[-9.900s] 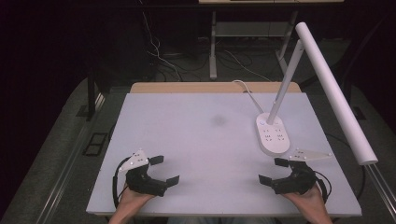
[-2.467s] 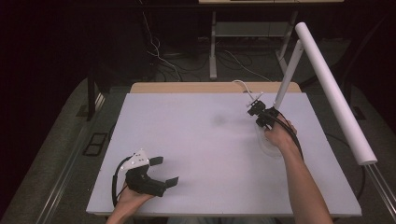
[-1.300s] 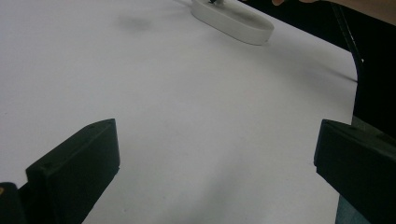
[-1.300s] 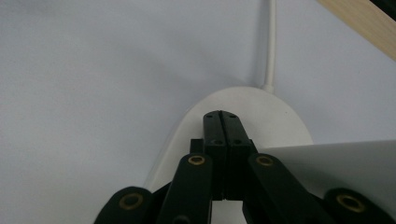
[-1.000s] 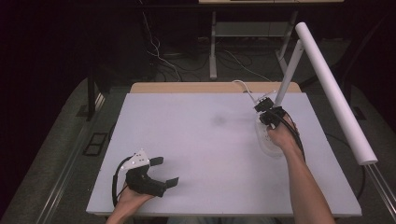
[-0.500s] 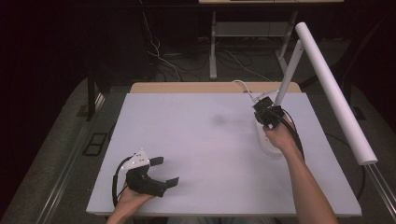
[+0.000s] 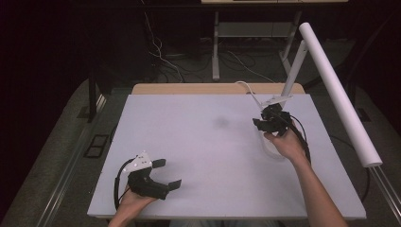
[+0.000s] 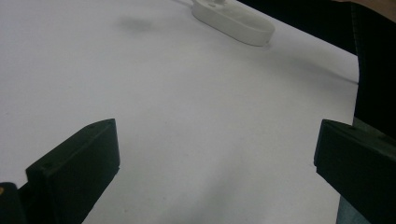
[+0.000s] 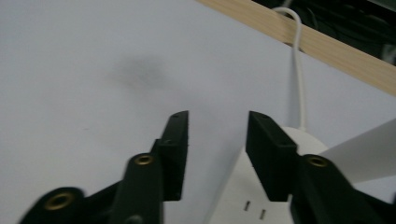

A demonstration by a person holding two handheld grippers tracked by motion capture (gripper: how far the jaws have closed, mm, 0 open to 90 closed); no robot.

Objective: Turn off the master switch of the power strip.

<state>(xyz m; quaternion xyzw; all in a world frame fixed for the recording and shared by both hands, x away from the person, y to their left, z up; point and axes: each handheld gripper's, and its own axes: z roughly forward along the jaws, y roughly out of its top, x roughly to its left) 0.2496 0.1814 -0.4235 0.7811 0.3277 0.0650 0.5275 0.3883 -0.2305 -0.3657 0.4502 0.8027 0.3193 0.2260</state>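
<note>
While matte, the white table [image 7: 198, 142] bears a smooth oval lamp base [image 8: 233, 18].

White desk lamp [image 7: 302, 71] stands upright at the table's [image 7: 189, 142] far-right.

table [image 7: 198, 142] evenly lit | surroundings dark | close views soft, blurred

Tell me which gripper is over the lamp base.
The right gripper, reached out over the white lamp base; the left gripper sits at the table's near edge.
</note>
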